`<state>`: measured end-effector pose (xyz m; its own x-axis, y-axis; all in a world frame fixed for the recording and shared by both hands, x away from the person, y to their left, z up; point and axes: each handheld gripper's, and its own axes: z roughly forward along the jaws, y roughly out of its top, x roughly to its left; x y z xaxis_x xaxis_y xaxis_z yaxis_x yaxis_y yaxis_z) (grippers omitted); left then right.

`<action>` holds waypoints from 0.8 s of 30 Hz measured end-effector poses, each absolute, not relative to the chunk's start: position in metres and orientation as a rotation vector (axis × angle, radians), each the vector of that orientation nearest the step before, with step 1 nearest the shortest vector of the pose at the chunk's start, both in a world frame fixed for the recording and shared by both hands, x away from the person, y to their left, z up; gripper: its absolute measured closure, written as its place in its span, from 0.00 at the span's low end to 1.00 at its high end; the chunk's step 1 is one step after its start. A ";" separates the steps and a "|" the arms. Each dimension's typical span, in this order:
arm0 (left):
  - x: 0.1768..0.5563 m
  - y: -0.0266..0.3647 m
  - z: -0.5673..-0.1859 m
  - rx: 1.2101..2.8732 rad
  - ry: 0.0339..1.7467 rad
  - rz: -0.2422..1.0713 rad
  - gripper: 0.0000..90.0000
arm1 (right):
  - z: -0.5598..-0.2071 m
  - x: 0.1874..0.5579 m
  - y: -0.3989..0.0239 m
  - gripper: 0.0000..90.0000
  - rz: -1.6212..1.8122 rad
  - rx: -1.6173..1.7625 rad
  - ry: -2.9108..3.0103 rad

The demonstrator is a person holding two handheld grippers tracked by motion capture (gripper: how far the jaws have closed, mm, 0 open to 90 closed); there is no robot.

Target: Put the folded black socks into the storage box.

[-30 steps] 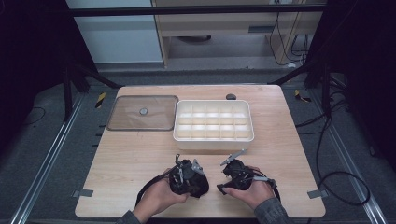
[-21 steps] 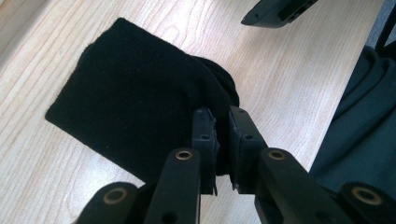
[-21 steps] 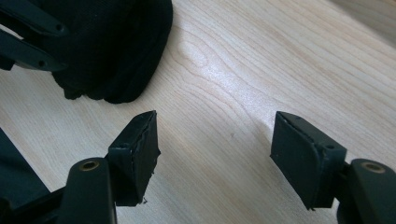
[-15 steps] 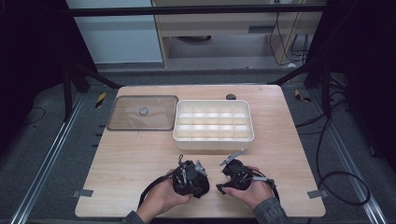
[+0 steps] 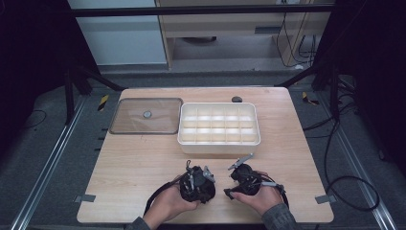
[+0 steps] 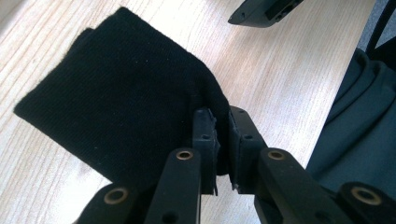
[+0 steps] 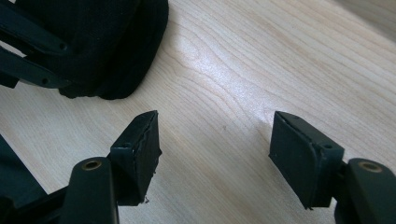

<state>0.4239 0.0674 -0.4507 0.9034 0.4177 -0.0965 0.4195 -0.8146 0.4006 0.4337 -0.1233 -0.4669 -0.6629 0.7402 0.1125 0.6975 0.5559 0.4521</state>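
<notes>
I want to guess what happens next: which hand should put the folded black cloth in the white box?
Left, probably. The left gripper is already shut on the folded black knitted cloth; the right gripper is open over bare wood.

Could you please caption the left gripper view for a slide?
Left tool pinches a folded black knit cloth over the light wooden table.

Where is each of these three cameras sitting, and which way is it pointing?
High view: fixed above the person's side, looking forward and down on the wooden table, compartment box and clear lid; both hands and forearms enter from below.
Left gripper view: rides the left gripper, looking along jaws shut on a black cloth.
Right gripper view: rides the right gripper, looking along open jaws at bare tabletop.
Shared: both gripper views show the black cloth and the wood; the right gripper view also catches the left gripper.
</notes>
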 end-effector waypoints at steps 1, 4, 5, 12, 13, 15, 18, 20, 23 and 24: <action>0.424 0.067 -0.451 2.646 0.612 -0.008 0.91 | -0.467 0.434 -0.123 0.37 0.718 1.247 2.691; 0.424 0.066 -0.452 2.645 0.613 -0.017 0.91 | -0.467 0.434 -0.122 0.37 0.720 1.251 2.688; 0.424 0.065 -0.452 2.650 0.610 -0.017 0.91 | -0.467 0.434 -0.123 0.38 0.722 1.248 2.689; 0.424 0.064 -0.454 2.645 0.612 -0.029 0.91 | -0.468 0.435 -0.127 0.39 0.725 1.274 2.672; 0.425 0.064 -0.454 2.645 0.613 -0.032 0.91 | -0.468 0.434 -0.128 0.39 0.727 1.282 2.671; 0.425 0.064 -0.455 2.639 0.617 -0.041 0.91 | -0.468 0.435 -0.129 0.39 0.728 1.274 2.672; 0.426 0.064 -0.455 2.641 0.619 -0.046 0.91 | -0.467 0.435 -0.130 0.38 0.729 1.278 2.668; 0.426 0.064 -0.455 2.642 0.617 -0.045 0.91 | -0.467 0.435 -0.131 0.38 0.732 1.283 2.664; 0.426 0.064 -0.455 2.643 0.617 -0.049 0.91 | -0.467 0.435 -0.131 0.38 0.730 1.290 2.659; 0.426 0.064 -0.455 2.643 0.617 -0.052 0.91 | -0.467 0.435 -0.131 0.38 0.730 1.289 2.660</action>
<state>0.4262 0.0638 -0.4553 0.9008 0.4144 -0.1300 0.4304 -0.8118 0.3947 0.4346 -0.1312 -0.4670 -0.6379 0.7610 0.1179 0.7146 0.5278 0.4591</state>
